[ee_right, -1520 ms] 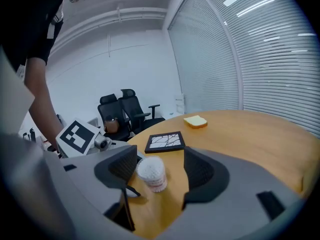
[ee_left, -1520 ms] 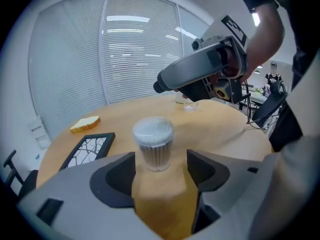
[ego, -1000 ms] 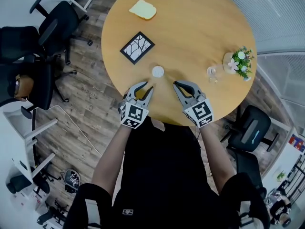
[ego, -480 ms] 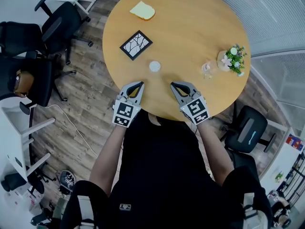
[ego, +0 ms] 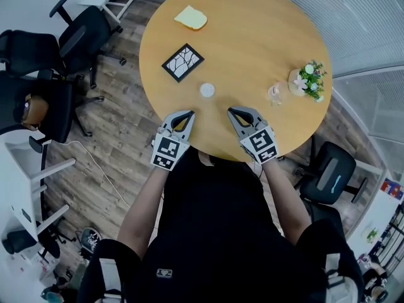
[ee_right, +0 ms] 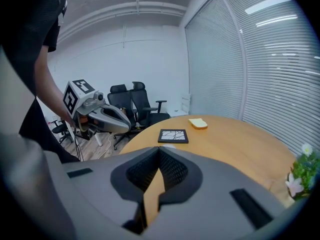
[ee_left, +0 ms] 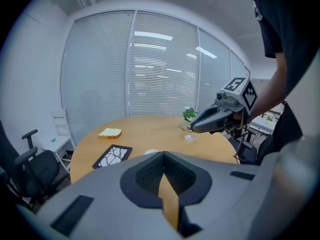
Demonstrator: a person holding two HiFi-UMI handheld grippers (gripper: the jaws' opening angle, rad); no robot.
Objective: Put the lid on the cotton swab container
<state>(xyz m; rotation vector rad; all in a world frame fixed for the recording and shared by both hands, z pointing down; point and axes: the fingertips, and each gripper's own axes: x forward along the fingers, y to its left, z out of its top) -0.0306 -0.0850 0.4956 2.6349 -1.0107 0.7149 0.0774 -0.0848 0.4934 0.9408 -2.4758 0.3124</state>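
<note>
The white lid [ego: 207, 90] lies apart from clear container [ego: 276, 93]; left hand-held gripper [ego: 189, 114], right hand-held gripper [ego: 231, 112] both clenched empty

Left claw [ego: 187, 115] and right claw [ego: 233, 112] side by side, jaws together, empty, tilted slightly downward.

left hand-held gripper [ego: 187, 115] closed, drawn back
</note>
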